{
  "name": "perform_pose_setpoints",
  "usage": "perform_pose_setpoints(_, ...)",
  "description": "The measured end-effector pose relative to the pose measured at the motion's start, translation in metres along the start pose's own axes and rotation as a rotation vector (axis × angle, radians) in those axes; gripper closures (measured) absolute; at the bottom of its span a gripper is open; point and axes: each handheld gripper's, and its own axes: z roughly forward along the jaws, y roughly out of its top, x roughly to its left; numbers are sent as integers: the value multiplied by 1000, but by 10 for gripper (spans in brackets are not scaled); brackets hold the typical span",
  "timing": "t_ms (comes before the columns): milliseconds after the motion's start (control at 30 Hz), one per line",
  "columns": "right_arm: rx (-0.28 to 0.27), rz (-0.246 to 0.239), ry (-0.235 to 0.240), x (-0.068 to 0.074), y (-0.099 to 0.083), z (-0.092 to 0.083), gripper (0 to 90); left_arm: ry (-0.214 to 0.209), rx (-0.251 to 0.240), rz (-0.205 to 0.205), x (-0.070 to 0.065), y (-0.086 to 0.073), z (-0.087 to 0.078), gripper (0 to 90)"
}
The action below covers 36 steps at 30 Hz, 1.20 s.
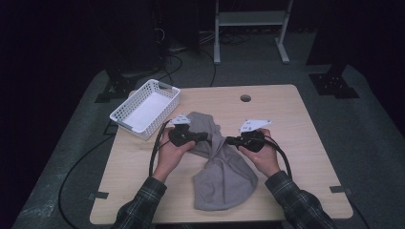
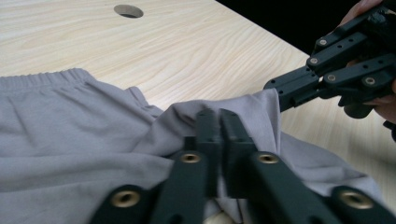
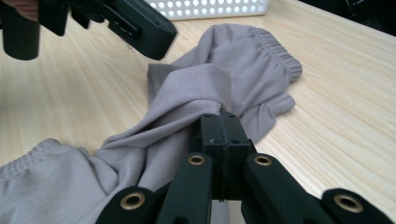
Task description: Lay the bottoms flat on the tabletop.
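A soft grey knitted garment with ribbed elastic hems (image 1: 224,174) lies in the middle of the pale wooden table (image 1: 305,157), its bulk bunched in a rounded heap toward the near edge and a narrower part running to the far left. Both tools have hold of it at the waist of that shape. The left gripper (image 1: 206,137) has its black jaws pressed together on a raised fold, and in its own view the cloth peaks up right around the tips (image 2: 219,122). The right gripper (image 1: 228,140) comes in from the right and is clamped just as tight on a neighbouring ridge of fabric; its own view shows the cloth draped over the closed tips (image 3: 222,122). The two tips sit just beside each other, nearly nose to nose, with the pinched fabric lifted a little off the wood between them.

A white perforated plastic basket (image 1: 125,114) stands at the far left corner, with nothing visible inside it.

To my eye the work is at an early stage: both grips are taken, but the garment is still crumpled and twisted, neither spread flat nor folded. If the basket is where it is meant to end up, everything from straightening to carrying it over remains to be done.
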Motion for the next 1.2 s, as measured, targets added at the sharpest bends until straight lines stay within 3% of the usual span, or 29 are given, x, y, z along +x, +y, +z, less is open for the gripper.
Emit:
perform_pose_setpoints(167,-3,-17,6,4,1,0,898,-21,-14,52,-11,5,1,633)
perform_pose_setpoints(300,-6,-15,13,5,2,-1,898,-29,8,97,-19,6,6,572)
perform_pose_setpoints(567,-18,-15,33,7,3,-2,898,-28,72,140,-26,-1,22,478)
perform_pose_setpoints(667,-23,-12,41,7,3,-2,898,-8,97,171,-28,-3,26,482)
perform_pose_setpoints(933,-15,-18,41,7,2,-4,898,-26,98,154,-21,-5,23,654)
perform_pose_setpoints(1200,-6,-24,36,7,1,-3,898,-13,59,135,-19,-2,17,587)
